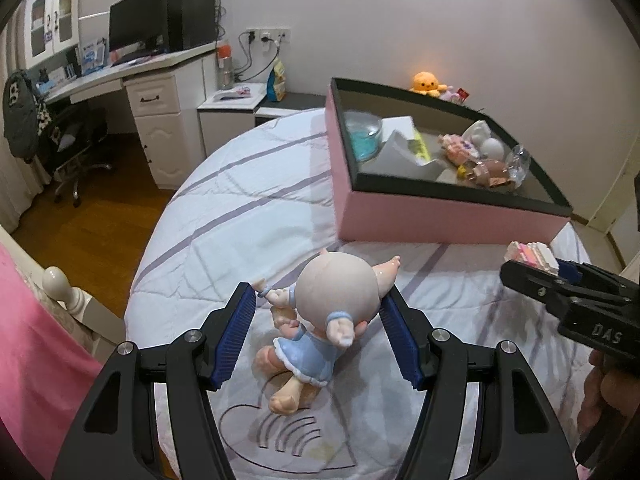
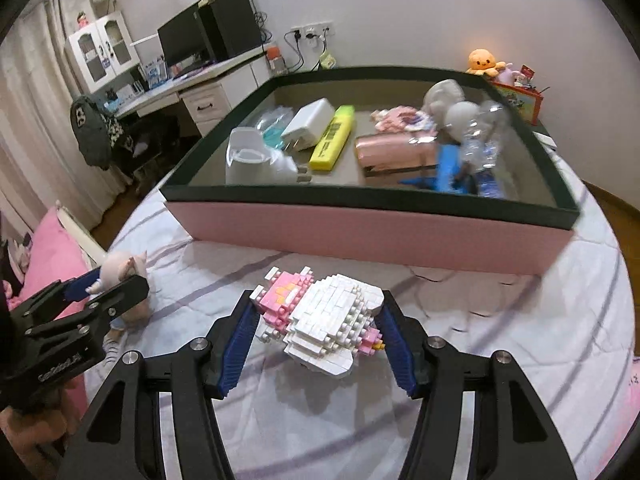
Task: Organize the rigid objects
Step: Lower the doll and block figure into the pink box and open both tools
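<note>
A pig-eared doll figurine (image 1: 320,320) in a blue dress sits between the blue pads of my left gripper (image 1: 319,292), which is shut on it: one pad touches its raised hand, the other its ear. A white and pink brick-built model (image 2: 324,320) lies across my right gripper (image 2: 318,300), shut on its two ends just above the quilt. The left wrist view shows the right gripper (image 1: 536,264) at the right with the model (image 1: 530,254). In the right wrist view the left gripper (image 2: 118,280) holds the doll (image 2: 116,268) at the left.
A pink box (image 2: 360,236) with a dark rim stands on the bed beyond both grippers, holding a yellow highlighter (image 2: 332,136), a white charger (image 2: 308,124), a pink case and several other items. The bed's edge, a desk (image 1: 120,76) and an office chair lie to the left.
</note>
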